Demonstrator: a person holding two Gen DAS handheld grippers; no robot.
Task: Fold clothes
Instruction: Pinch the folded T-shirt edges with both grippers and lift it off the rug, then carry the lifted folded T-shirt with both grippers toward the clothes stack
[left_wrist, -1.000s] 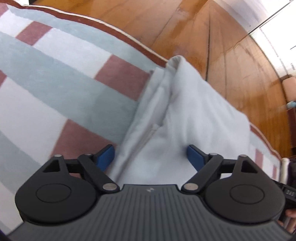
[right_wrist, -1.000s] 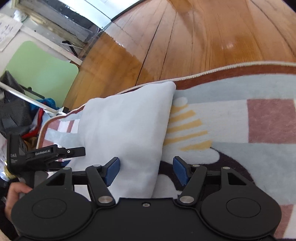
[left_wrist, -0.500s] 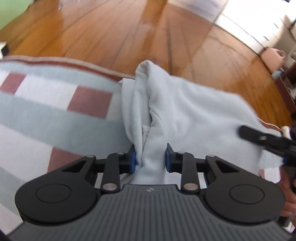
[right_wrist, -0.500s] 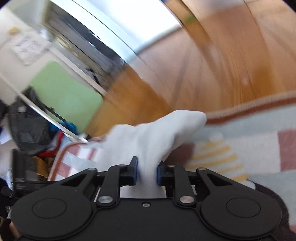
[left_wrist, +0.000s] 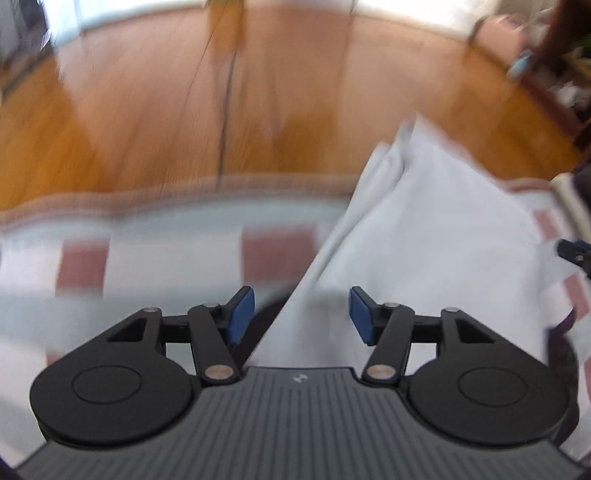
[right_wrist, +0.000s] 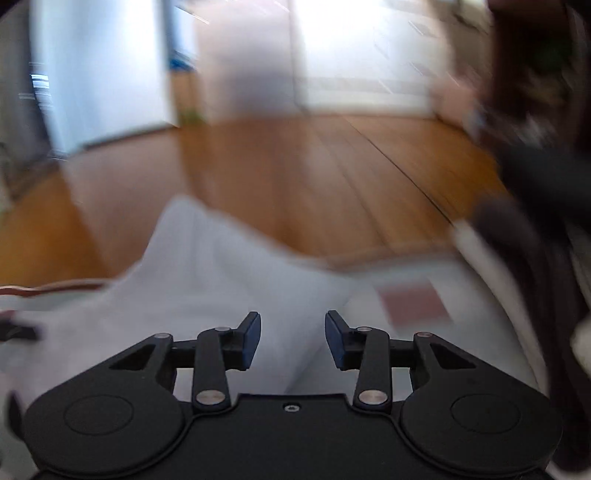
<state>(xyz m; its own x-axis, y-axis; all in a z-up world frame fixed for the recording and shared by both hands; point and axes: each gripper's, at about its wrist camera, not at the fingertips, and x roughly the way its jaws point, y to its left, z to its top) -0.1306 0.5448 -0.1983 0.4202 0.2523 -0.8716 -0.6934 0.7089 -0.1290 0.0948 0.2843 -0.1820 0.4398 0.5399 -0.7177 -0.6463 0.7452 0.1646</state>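
The white cloth (left_wrist: 436, 229) lies folded on the striped rug (left_wrist: 155, 236). Both the left gripper (left_wrist: 301, 314) and right gripper (right_wrist: 292, 341) have jaws opening, pinching nothing (cloth lies between them). Let go fully, then lift away gently so the fold stays flat.

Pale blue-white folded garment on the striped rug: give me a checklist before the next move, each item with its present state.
1. Left gripper jaws opening, pads clear of cloth: ok.
2. Right gripper jaws opening, pads clear of cloth: ok.
3. Pale blue-white folded garment lying on the striped pink, white and grey rug: ok.
4. Garment's far corner within the rug: not ok, it overhangs the wooden floor.
5. Fold edges neatly aligned: cannot tell, both views blurred.
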